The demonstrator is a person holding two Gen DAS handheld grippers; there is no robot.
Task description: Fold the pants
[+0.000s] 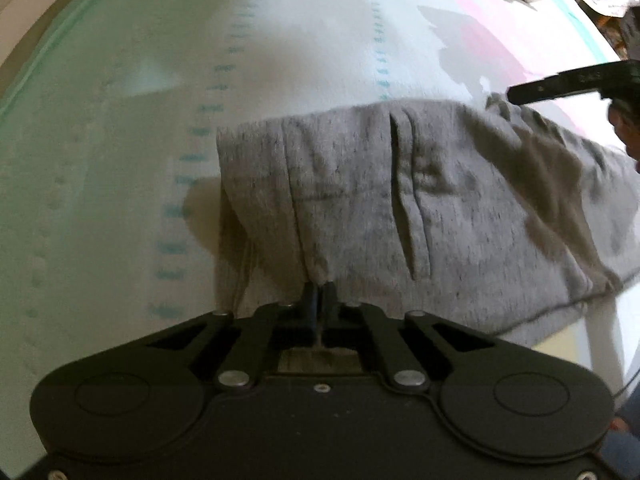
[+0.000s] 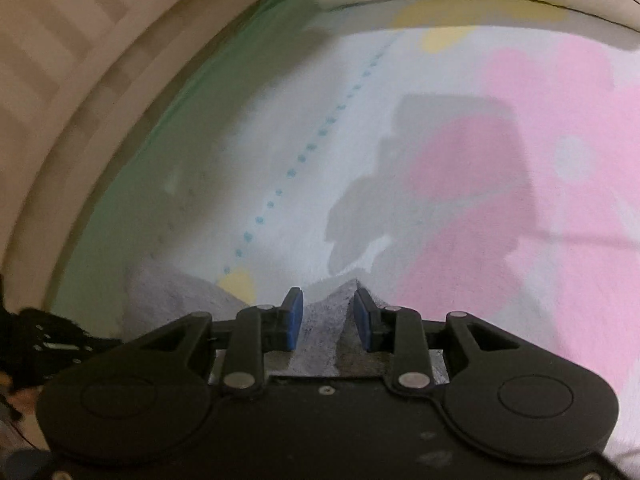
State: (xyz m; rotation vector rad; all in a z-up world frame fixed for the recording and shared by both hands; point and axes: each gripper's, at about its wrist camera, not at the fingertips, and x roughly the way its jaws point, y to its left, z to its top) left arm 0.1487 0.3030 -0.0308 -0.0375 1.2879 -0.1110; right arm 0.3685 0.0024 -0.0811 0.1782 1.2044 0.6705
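Lying across the mat [image 1: 120, 200], near its mint-green edge: grey pants [image 1: 400, 200], 1 pc, heathered knit, folded over, slit pocket showing on top.

My L gripper [image 1: 319, 292]: pads clenched tight on a pinch of the pants' near edge, fabric bunched up betw. them.

My R gripper [image 2: 326, 316]: jaws parted, blue pads [image 2: 294, 318] either side of a raised peak of the grey fabric; pads not pressing on it as far as I can see. In the left wrist view its black fingers sit over the far end of the pants.

Mat: white w/ pink & yellow patches, blue dotted lines. Pics blurred.
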